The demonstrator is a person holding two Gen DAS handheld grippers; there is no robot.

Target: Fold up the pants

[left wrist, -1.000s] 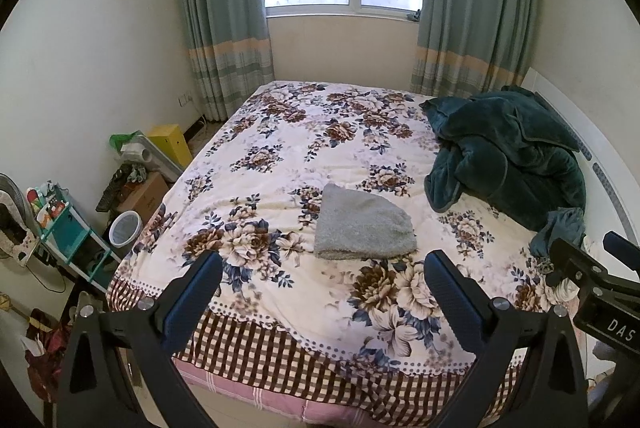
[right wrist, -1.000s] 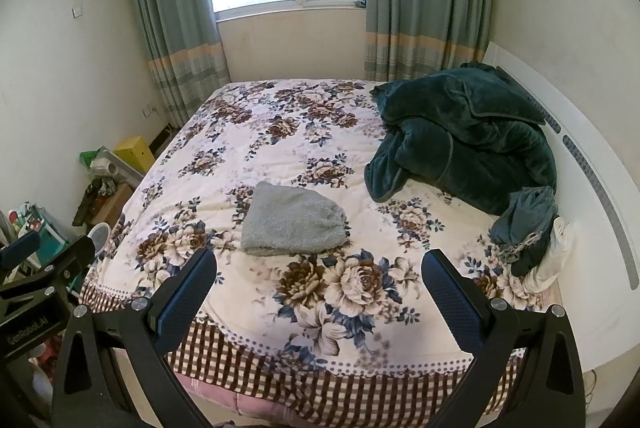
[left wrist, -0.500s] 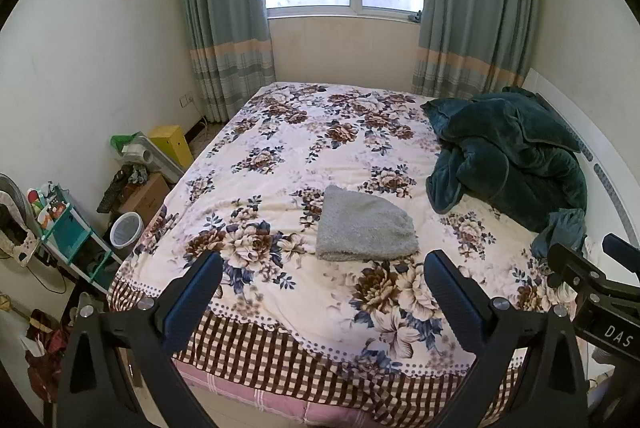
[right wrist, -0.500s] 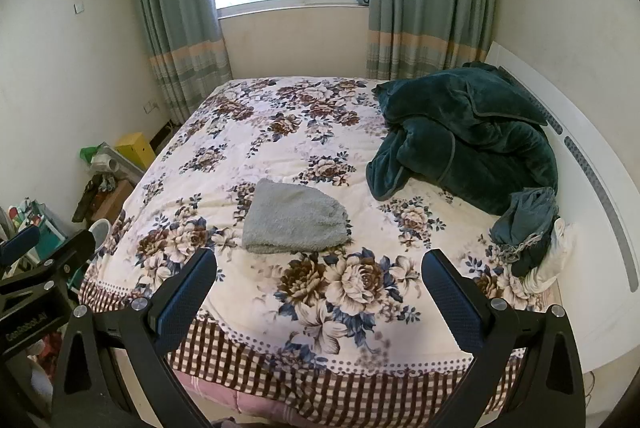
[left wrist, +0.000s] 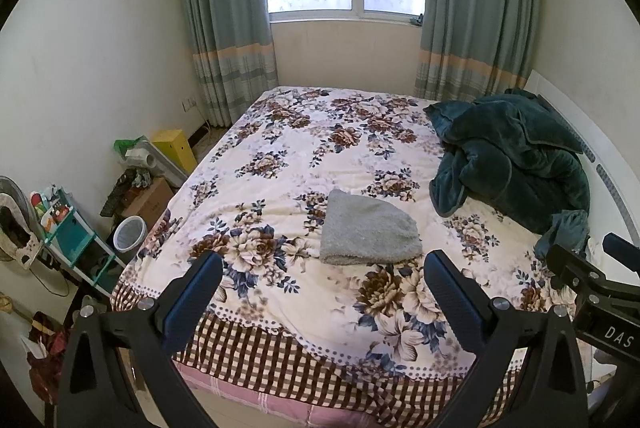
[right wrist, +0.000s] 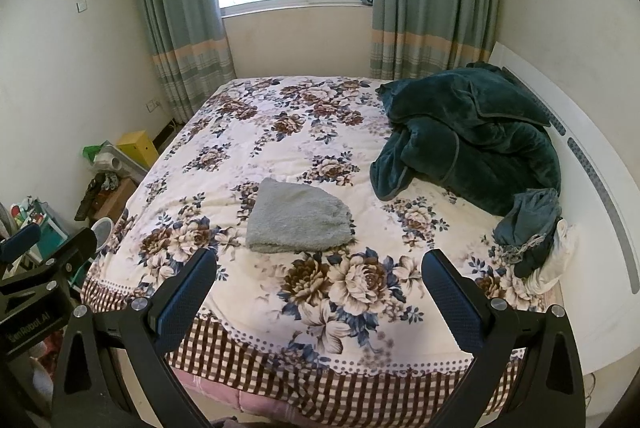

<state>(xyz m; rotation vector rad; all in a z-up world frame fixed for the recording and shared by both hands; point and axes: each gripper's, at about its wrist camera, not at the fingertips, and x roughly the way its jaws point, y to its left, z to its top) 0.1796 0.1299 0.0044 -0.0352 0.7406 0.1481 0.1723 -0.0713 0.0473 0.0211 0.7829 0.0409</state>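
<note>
Grey fleecy pants (left wrist: 368,230) lie folded in a compact bundle on the floral bedspread (left wrist: 304,156), near the bed's foot; they also show in the right wrist view (right wrist: 298,218). My left gripper (left wrist: 322,282) is open and empty, held above the foot of the bed, short of the pants. My right gripper (right wrist: 320,280) is open and empty, likewise back from the bundle. Each gripper's body shows at the edge of the other's view.
A dark green blanket (left wrist: 508,156) is heaped at the right by the white headboard (right wrist: 592,164), with blue-grey clothes (right wrist: 528,224) beside it. Boxes, a small bin (left wrist: 129,232) and a teal shelf (left wrist: 68,232) crowd the floor at left. Window and curtains stand behind.
Both grippers have drifted slightly back and up from the bed; the pants sit a little lower in view. Jaws stay open.
</note>
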